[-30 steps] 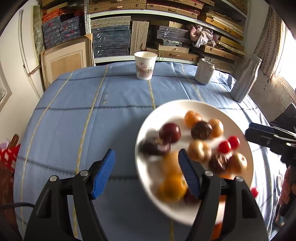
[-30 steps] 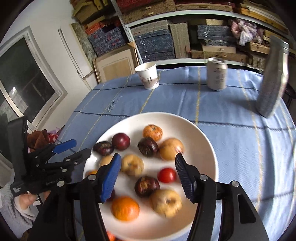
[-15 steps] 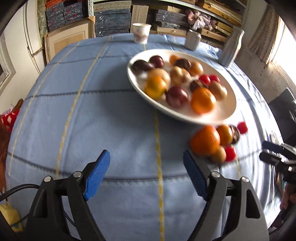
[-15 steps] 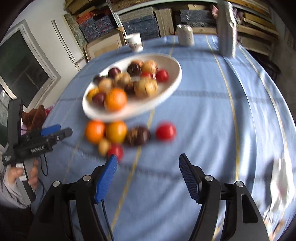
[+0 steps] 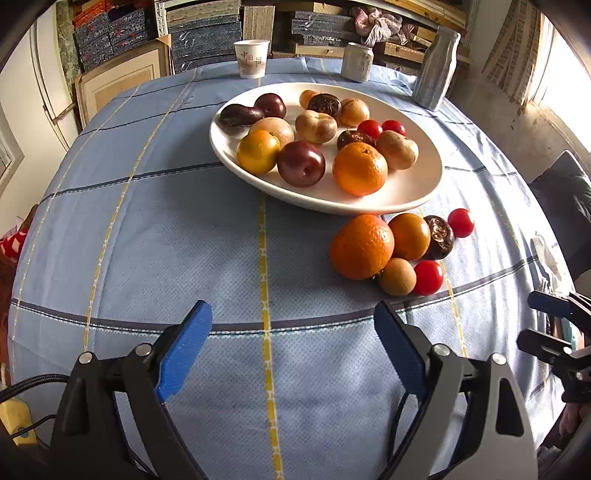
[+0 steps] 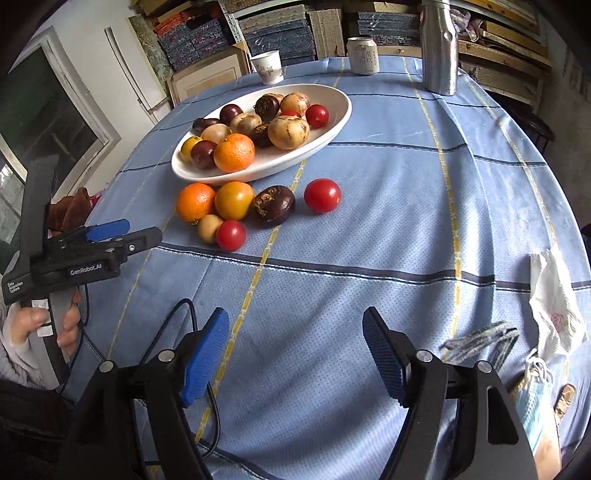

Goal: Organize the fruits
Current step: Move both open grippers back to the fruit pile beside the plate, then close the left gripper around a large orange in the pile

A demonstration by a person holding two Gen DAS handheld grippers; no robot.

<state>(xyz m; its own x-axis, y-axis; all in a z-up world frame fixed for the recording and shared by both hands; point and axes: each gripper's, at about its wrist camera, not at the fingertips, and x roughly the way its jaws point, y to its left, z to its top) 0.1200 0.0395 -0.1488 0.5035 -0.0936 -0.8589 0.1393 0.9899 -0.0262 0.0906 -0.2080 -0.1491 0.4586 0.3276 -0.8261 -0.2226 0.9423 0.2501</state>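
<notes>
A: What's the table like?
B: A blue checked tablecloth [image 5: 155, 229] with yellow stripes; shelves of stacked boxes [image 6: 280, 33] behind.

A: And the fruit?
B: Most is on the white plate [image 5: 417, 184]; six loose fruits [image 6: 236, 206] lie just beside its near rim.

A: The tongs?
B: The left gripper [image 5: 291, 343] and right gripper [image 6: 295, 350] are both opening, nothing between them.

A: That crumpled white thing [image 6: 554, 295]?
B: Perhaps a tissue.

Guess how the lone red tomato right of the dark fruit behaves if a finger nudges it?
The tomato is round and lies free on flat cloth, so it probably rolls. Its skin shines, so it may slip between pads. It looks small, likely light.
</notes>
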